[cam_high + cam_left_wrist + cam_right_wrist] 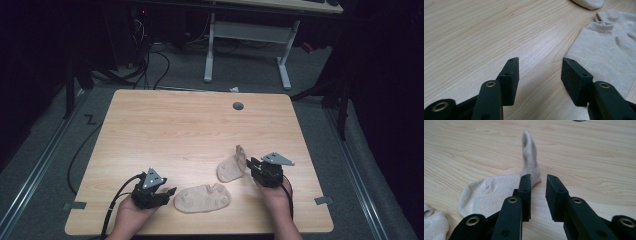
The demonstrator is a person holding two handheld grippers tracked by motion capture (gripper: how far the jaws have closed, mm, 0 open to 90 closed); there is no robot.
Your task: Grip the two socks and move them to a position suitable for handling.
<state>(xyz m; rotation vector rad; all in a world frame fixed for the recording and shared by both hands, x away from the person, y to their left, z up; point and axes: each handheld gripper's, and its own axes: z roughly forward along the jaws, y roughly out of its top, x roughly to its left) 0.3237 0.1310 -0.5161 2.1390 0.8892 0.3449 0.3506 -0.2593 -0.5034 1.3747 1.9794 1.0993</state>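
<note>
- Two beige ankle socks lie on a light wooden table (165, 125), both toward the person's edge of it.
- The near sock (202, 198) lies flat close to the front edge, between the two hands, its opening turned toward the right side of the high view.
- The far sock (231, 167) sits a little farther back and to the right; its body lies flat, while its cuff end stands up off the wood in a narrow upright fold.
- The two socks are near each other but apart, with a strip of bare wood between them.
- The left gripper (169, 192) rests low by the front left part of the table, just beside the near sock's toe end.
- In the left gripper view its jaws stand wide apart with only bare wood between them; the near sock (609, 52) lies just beside the right-hand jaw, and nothing is held.
- The right gripper (251, 165) is at the right of the far sock, its tips next to the raised cuff.
- In the right gripper view its jaws stand parted, with a gap of bare table between the pads; the far sock (499, 188) lies beside and behind the left-hand jaw, its cuff rising just beyond the tips, so this gripper too is released.
- A small round grey grommet (238, 106) sits in the table's far part, well apart from the socks.
</note>
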